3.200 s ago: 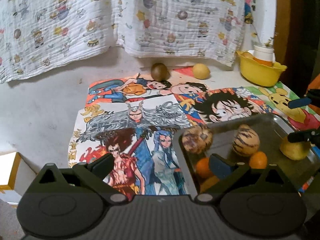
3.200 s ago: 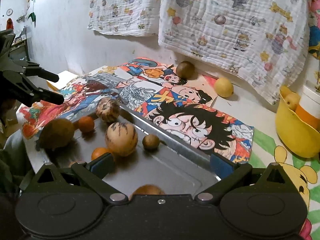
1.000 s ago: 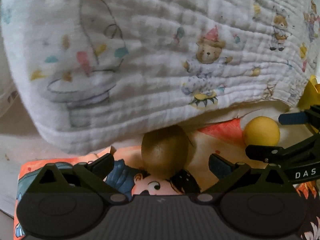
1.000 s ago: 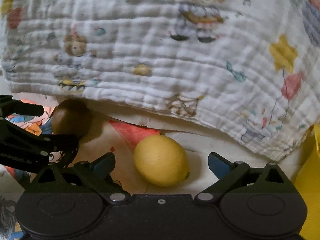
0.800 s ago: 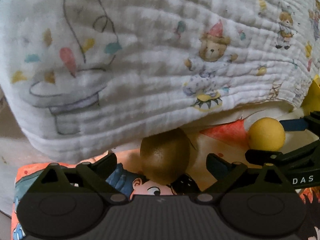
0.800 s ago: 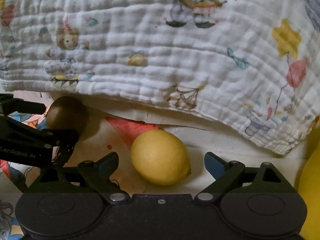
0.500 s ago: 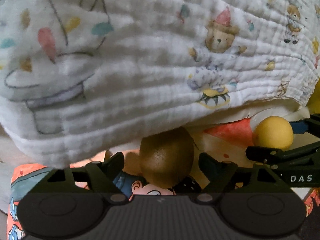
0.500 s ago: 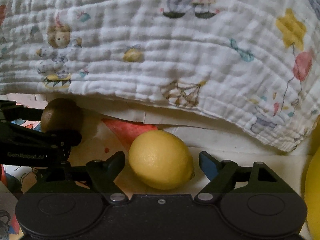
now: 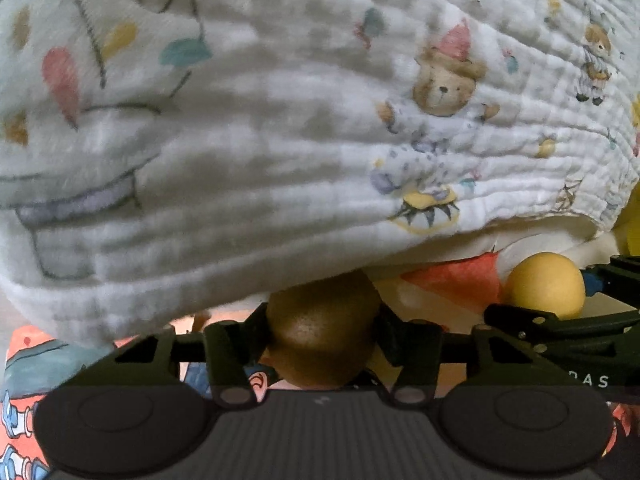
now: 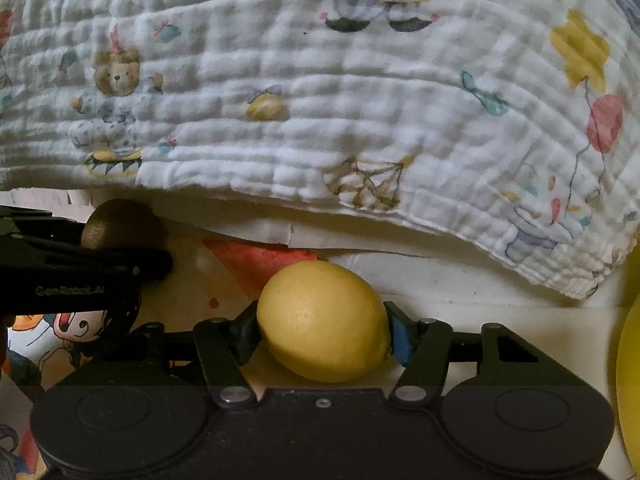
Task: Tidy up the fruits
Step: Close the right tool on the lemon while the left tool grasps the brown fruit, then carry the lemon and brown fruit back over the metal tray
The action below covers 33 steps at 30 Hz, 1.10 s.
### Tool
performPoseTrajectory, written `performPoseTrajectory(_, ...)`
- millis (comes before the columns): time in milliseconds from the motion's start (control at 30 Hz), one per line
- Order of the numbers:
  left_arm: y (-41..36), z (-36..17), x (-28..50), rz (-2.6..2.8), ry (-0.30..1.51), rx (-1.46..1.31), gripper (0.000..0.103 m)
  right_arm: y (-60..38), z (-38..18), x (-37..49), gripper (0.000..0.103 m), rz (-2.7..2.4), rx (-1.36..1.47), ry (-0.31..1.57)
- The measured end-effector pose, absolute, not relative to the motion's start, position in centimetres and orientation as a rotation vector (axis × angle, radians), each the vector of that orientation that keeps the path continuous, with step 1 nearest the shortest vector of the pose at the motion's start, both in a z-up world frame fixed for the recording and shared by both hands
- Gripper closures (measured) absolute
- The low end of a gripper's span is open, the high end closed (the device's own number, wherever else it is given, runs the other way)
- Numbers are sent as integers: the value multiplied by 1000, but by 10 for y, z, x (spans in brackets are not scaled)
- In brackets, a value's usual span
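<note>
Step in hand: double pick, both fruits being grasped at once at the far edge of the table, right under the hem of the hanging printed cloth (image 9: 280, 140). The left hand-held gripper (image 9: 322, 334) is closing on the kiwi (image 9: 322, 336); its pads look to be touching both flanks of the fruit. The right hand-held gripper (image 10: 322, 330) is closing on the lemon (image 10: 324, 320), pads against its two ends. Both fruits look to be sitting on the cartoon-print mat (image 10: 256, 260), not lifted yet.

Next move, as I judge it: finish the squeeze, lift straight up clear of the cloth hem, then carry the fruit to wherever it is being collected (not in view here).

The kiwi is brown, matte, fuzzy and egg-shaped, left of the lemon and well apart from it. The lemon is bright yellow, with pebbled skin and a small nub at its right end. Both are rounded, so they could roll or squirt out if gripped off-centre.
</note>
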<state>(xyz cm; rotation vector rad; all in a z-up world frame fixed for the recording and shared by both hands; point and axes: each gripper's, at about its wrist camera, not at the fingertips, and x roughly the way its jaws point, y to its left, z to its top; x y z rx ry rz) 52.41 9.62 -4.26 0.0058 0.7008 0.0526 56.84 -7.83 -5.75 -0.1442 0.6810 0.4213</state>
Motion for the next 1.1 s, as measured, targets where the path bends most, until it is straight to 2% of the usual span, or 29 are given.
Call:
performPoseTrajectory(533, 100, -28, 469, -78, 757, -177, 46, -103, -25, 524, 41, 546, -84, 753)
performPoseTrajectory(1100, 62, 20, 371, -197, 728, -171, 46, -164, 33, 407, 41, 619, -81, 699)
